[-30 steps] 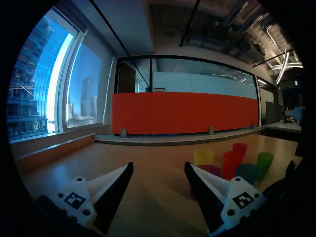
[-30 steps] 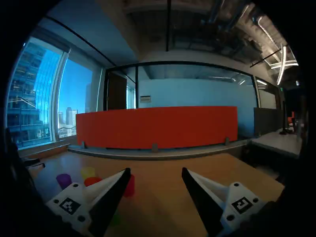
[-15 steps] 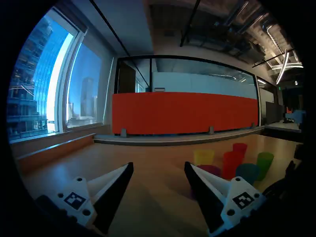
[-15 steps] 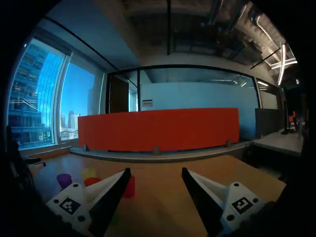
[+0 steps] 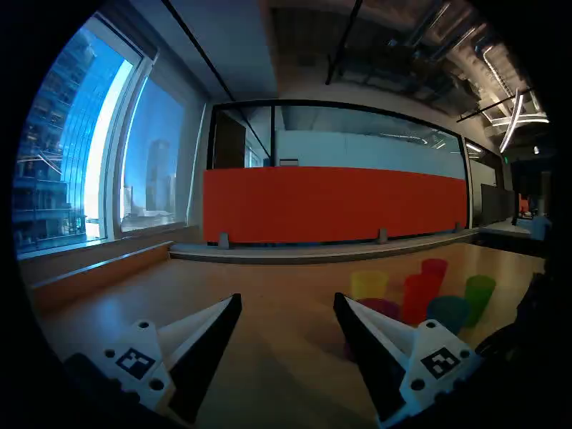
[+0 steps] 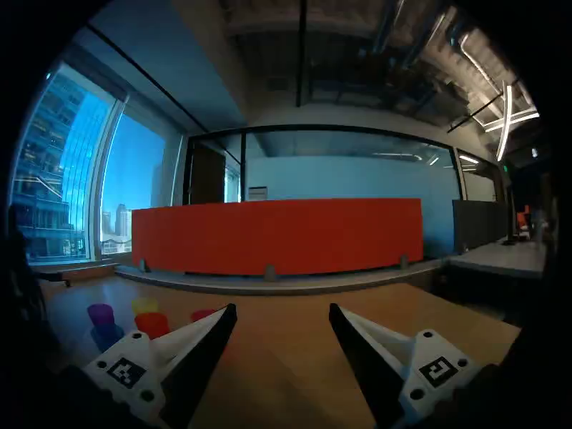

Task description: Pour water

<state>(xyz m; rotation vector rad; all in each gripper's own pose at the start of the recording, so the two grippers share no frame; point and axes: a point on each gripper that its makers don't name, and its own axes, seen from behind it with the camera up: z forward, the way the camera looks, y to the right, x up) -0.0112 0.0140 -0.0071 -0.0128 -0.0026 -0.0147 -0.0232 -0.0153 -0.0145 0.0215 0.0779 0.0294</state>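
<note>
Desk [image 5: 286, 336]: pale wood, wide. Both claws' bodies cut off its near part. A broad bare stretch runs ahead to the far edge.
Partition [image 5: 336, 204]: orange, standing along the desk's far edge with a glass wall above it.
Windows [image 5: 71, 171]: along the left side, with a wooden ledge beneath them.
Left claw [image 5: 286, 300]: released, its fingers spread wide with nothing between them. It is held level and low over the desk, pointing at the partition.
Right claw [image 6: 281, 309]: also released and empty, level, and aimed the same way. There is bare desk between and beyond its fingers.
Cups [image 5: 418, 297]: a close cluster of coloured cups stands upright on the desk. It is right of the left claw in the left gripper view and left of the right claw in the right gripper view. Whether any cup holds water cannot be told.
Purple cup [image 5: 382, 304]: mostly hidden behind the left claw's right finger.
Red cup [image 6: 202, 314]: only its rim shows above the right claw's left finger.
</note>
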